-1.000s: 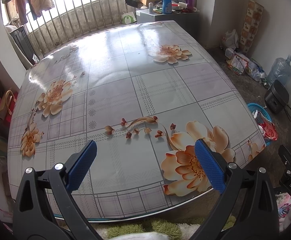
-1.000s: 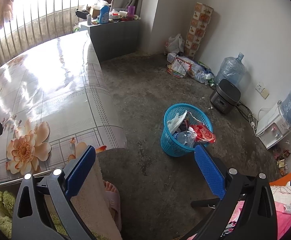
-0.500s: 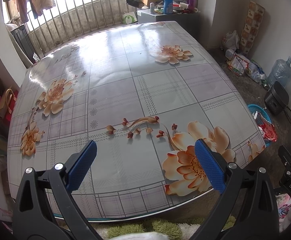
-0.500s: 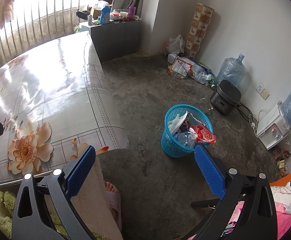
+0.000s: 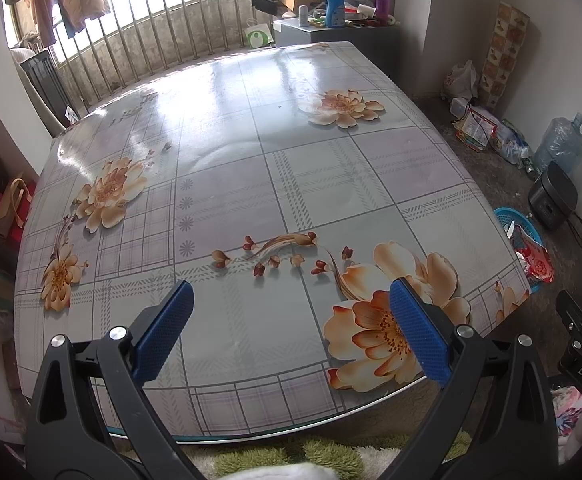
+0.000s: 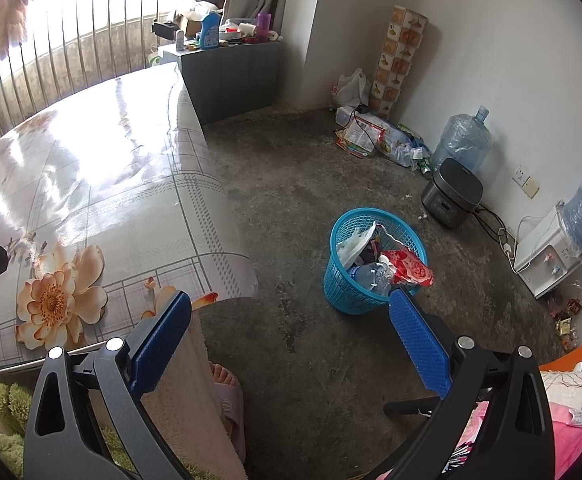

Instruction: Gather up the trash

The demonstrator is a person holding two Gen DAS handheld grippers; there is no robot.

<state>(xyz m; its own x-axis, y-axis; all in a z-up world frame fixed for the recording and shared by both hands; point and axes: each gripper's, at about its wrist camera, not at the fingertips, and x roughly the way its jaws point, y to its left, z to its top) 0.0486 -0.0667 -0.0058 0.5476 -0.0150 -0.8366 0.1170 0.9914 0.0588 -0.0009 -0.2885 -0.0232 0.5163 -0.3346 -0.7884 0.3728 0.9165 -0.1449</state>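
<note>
In the left wrist view, the left tool point(image 5: 289, 328) hangs over the near edge of the table point(image 5: 251, 184), its blue pads point(image 5: 163, 332) spread wide with nothing between them. The table wears a glossy cloth printed with checks and large peach flowers, and one of those flowers point(image 5: 387, 328) lies under the right-hand pad. Beyond the table's right corner, low on the floor, the blue basket point(image 5: 509, 218) shows only part of its rim, with a red wrapper point(image 5: 537, 264) spilling over its near side. It is well apart from the left tool, off to its right. Past the basket sit a dark cooker point(image 5: 555, 196) and a large water jug point(image 5: 561, 146) against the wall.

In the right wrist view, the right tool point(image 6: 291, 328) is likewise released, pads wide apart and empty, held over the concrete floor point(image 6: 291, 184) just off the table's corner point(image 6: 227, 268). The basket point(image 6: 355, 296) stands on the floor ahead of the tool, just beyond the right-hand pad point(image 6: 419, 344), not touching it. It is filled with trash: a white plastic bag point(image 6: 353, 244), a clear bottle point(image 6: 371, 274) and the red wrapper point(image 6: 407, 268) hanging over the rim. Below the left pad, a person's foot in a pink slipper point(image 6: 227, 396) rests on the floor beside a beige cloth point(image 6: 183, 392).
</note>
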